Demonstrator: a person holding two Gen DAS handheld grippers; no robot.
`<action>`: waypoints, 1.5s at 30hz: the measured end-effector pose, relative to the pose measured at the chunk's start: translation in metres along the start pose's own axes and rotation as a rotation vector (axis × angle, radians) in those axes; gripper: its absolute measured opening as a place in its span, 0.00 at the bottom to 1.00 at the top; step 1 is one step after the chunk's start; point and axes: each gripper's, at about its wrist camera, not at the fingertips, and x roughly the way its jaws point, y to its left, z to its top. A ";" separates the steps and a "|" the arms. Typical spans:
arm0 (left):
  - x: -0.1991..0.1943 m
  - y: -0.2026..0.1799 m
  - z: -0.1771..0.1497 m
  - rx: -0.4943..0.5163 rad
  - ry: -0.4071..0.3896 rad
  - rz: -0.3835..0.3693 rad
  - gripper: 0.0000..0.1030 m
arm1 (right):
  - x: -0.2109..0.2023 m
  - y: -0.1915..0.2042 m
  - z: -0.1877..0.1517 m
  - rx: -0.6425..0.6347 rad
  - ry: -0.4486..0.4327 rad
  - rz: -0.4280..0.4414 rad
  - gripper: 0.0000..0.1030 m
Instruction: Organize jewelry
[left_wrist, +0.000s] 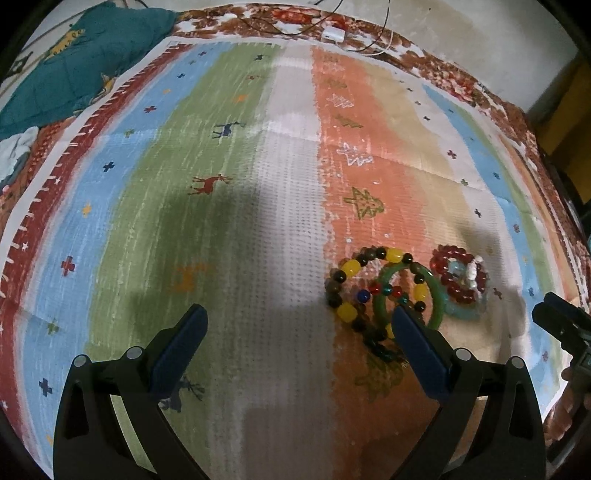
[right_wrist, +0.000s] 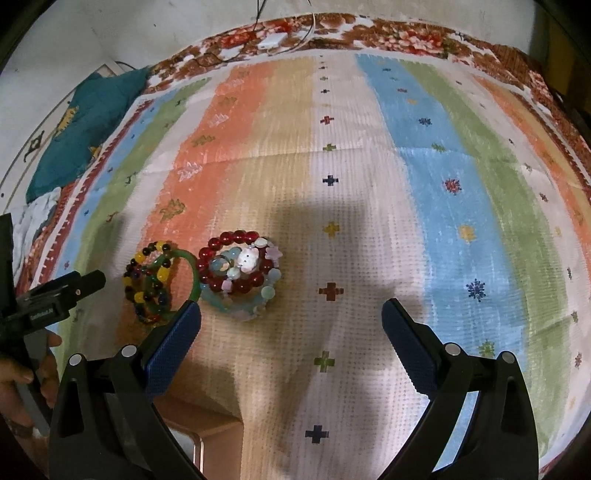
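Left wrist view: the left gripper (left_wrist: 299, 321) hangs over a striped mat (left_wrist: 236, 221) with its two blue-padded fingers (left_wrist: 181, 350) spread wide and nothing between them. Its right finger tip overlaps a pile of jewelry lying on the orange stripe: a green bangle (left_wrist: 436, 291) with a bead bracelet (left_wrist: 351, 269) of yellow and dark beads looped around and across it, and some small red, blue and green beads inside the ring. Just to the right of that pile, on the beige stripe, sits a red bead bracelet (left_wrist: 443, 264) stacked on a pale blue one (left_wrist: 465, 314), with a small white charm (left_wrist: 472, 267) on top. Whether the two piles touch cannot be told here. At the far right edge part of the right gripper (left_wrist: 557, 325) shows. Right wrist view: the right gripper (right_wrist: 291, 314) also stands wide open and empty, above the white stripe, with the red-and-blue stack (right_wrist: 240, 266) just ahead of its left finger and the green bangle pile (right_wrist: 159, 284) beyond that finger's tip. The left tool's body and the hand (right_wrist: 22, 373) holding it show at the left edge. A teal blanket (right_wrist: 85, 129) lies at the far left corner of the mat.
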 end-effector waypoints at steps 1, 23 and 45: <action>0.002 0.000 0.001 0.001 0.003 0.007 0.95 | 0.002 -0.001 0.001 0.004 0.004 0.000 0.96; 0.029 -0.001 0.011 0.031 0.044 -0.002 0.62 | 0.049 -0.018 0.009 0.159 0.146 0.118 0.59; 0.034 -0.016 0.011 0.070 0.059 -0.039 0.38 | 0.064 -0.019 0.012 0.187 0.173 0.158 0.25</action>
